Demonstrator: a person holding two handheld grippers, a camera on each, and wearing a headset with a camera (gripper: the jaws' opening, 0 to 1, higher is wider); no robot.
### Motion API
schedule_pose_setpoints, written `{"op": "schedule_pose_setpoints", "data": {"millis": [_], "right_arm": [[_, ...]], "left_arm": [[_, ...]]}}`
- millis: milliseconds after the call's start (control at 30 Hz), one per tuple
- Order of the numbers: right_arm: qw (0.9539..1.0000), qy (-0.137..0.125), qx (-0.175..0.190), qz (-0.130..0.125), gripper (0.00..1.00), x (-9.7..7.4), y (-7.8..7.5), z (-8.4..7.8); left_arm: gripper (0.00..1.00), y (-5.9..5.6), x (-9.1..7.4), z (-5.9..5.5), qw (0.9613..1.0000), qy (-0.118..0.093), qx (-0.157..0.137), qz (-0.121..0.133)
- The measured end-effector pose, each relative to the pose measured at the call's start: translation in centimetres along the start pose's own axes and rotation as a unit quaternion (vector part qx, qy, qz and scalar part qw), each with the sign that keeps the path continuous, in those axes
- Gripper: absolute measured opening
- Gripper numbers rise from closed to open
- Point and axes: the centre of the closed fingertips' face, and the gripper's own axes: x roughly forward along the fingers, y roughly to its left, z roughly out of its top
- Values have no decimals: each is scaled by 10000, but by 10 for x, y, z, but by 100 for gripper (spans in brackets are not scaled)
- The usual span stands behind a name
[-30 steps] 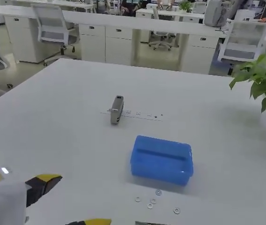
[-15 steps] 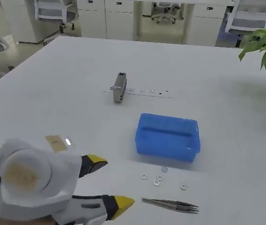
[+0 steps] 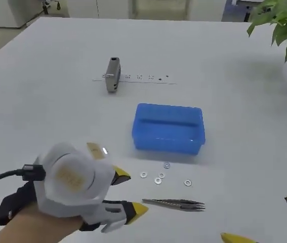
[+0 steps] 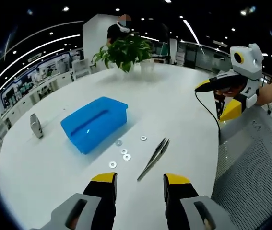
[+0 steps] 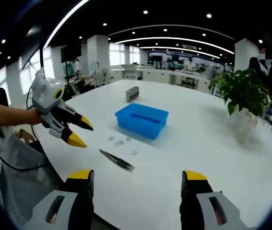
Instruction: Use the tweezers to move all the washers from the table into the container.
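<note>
Hovering just above the white counter (image 3: 57, 106) near its edge closest to the person, found the left hand-held gripper (image 3: 131, 192) with yellow-tipped jaws spread and nothing between them, just beside what looked like the joined end of the slim steel tweezers (image 3: 176, 203). Found the right hand-held gripper (image 3: 259, 220) likewise spread and empty, closer to that same edge, beyond the tweezers' other end. Counted five small flat metal washers (image 3: 157, 180) loose on the counter, between the tweezers and the rectangular blue plastic container (image 3: 166, 144), which stood further in toward the counter's middle and appeared empty.

Judged the step in hand to be picking up the tweezers, with no washer in the container yet. Called for a low, level approach along the counter, jaws closing across both tweezer arms partway along their length so that a squeeze could work the tips. Risked pushing the thin tool flat across the surface and into the washers if brought down too steeply.

Made out no readable brand or writing. Noticed a small tan label on the left hand-held gripper's body and a faint row of marks beside a small grey metal block (image 3: 113, 74), both too small or blurred to read.
</note>
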Motion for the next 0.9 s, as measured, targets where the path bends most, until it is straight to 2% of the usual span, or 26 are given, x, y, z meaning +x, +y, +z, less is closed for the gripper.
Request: {"op": "schedule_pose_setpoints", "data": {"millis": [233,400,633,667,700,800,900], "right_arm": [[9999,28,123,-78,72,0,-5,-1],[9999,48,89,-112,69,0,-5,-2],[9998,81,64,-164,67,0,-7,-3],[9998,100,62,-174,67,0,-7,-4],[9998,101,57,-180,67,0,-7,-4],[9998,110,72,-175,67,0,-7,-4],[9997,81,43,-207,66,-1,-8,-3]], "left_arm": [[31,4,25,-8,9993,230,150,-255],[24,4,36,-17,9973,460,354,-458],[15,2,44,-25,9949,619,401,-684],[14,2,44,-26,9943,662,468,-689],[13,2,44,-23,9943,590,549,-692],[10,0,44,-25,9926,685,704,-716],[3,-8,44,-26,9870,773,1172,-777]]}}
